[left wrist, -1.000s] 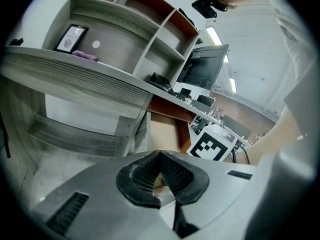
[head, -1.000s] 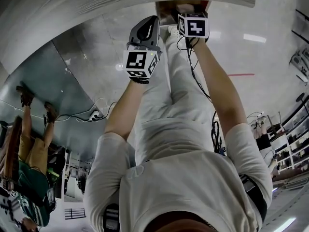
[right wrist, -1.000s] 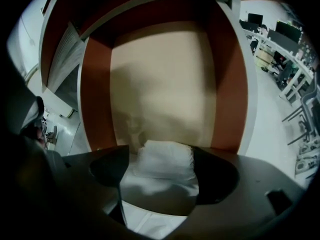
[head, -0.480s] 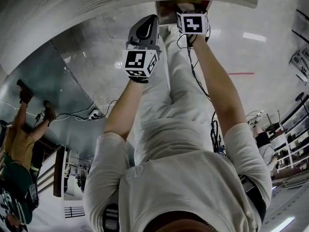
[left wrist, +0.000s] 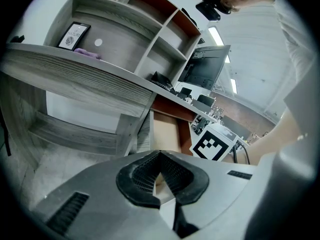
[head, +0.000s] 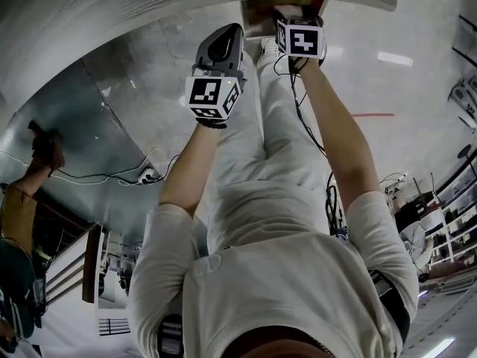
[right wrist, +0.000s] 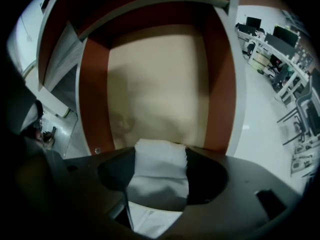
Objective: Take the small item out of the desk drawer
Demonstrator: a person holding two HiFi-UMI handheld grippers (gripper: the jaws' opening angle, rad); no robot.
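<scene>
The desk drawer (right wrist: pixel 160 79) stands pulled open, with a pale floor and red-brown walls (right wrist: pixel 92 94). My right gripper (right wrist: pixel 161 156) reaches into it, and its jaws are closing on a small white packet (right wrist: pixel 157 179) that spans the gap from pad to pad. In the head view the right gripper (head: pixel 289 15) sits at the drawer (head: pixel 257 17), its tips hidden. My left gripper (head: pixel 232 32) hangs beside it, just outside the drawer. Its jaws (left wrist: pixel 159 156) are shut, tips touching, with nothing held. The drawer (left wrist: pixel 165 131) lies beyond them.
A grey wooden desk (left wrist: pixel 75 74) with shelf compartments stands above the drawer; a monitor (left wrist: pixel 202 69) sits on it. The person's legs (head: pixel 268 125) stand under the grippers. Cables (head: pixel 141 176) lie on the floor at left. Another person (head: pixel 30 200) is at far left.
The left gripper has drifted slightly left and down in the head view. The right gripper has barely shifted. The person at far left has moved.
</scene>
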